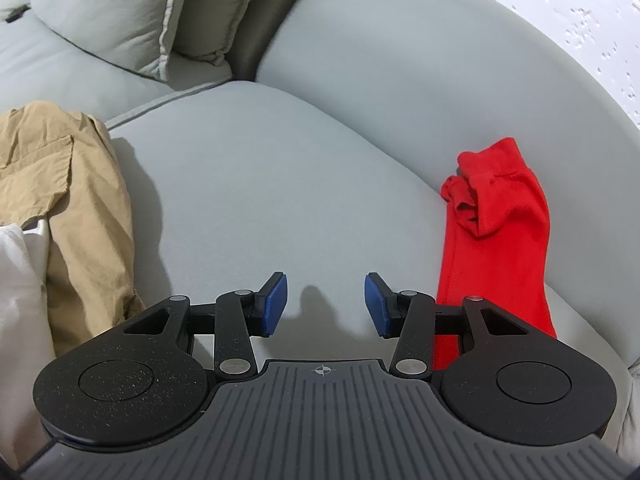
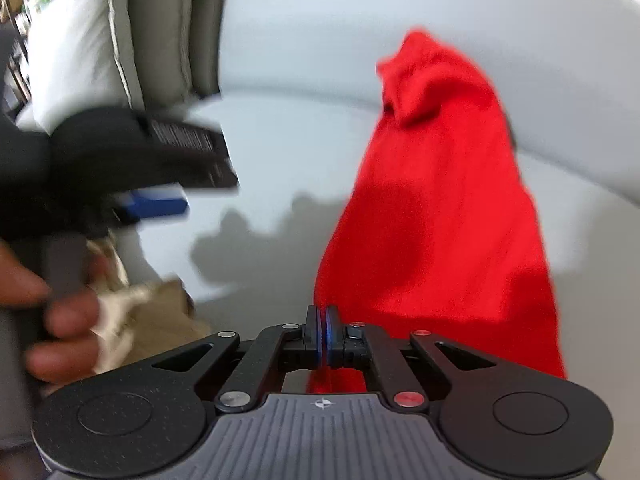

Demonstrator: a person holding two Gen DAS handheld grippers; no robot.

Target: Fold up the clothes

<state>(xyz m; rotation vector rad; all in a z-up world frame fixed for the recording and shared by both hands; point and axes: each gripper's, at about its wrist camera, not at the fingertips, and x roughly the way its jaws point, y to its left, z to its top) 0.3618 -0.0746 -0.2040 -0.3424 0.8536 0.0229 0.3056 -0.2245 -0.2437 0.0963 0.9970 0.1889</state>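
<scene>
Left hand-held gripper (image 1: 325, 305): jaws stand well apart, blue pads (image 1: 276, 305) facing each other, nothing between them. It hangs above a bare stretch of the pale grey sofa seat cushion (image 1: 248, 184), angled down, its shadow on the cushion just ahead of the pads.

Right hand-held gripper (image 2: 325, 338): jaws drawn nearly together, only a thin slit between the blue pads. No cloth shows in that slit. The red garment (image 2: 440, 208) starts just to the right of the pads and passes beneath the right finger; whether a fold is pinched I cannot tell. The right wrist view is motion-blurred.

Red garment, from the left wrist view (image 1: 496, 240): lies as a long narrow strip along the right side of the seat, its bunched far end resting against the sofa backrest (image 1: 400, 60).

Left of the left hand-held gripper: tan trousers (image 1: 68, 184) with a flap pocket, crumpled on the seat edge, and a white cloth (image 1: 16, 300) just beside and partly over them.

In the right wrist view the left hand-held gripper (image 2: 160, 200) appears at far left, a person's hand (image 2: 52, 312) wrapped round its handle.

Further back: a loose grey cushion (image 1: 120, 12) with piped edge, leaning in the sofa corner.
</scene>
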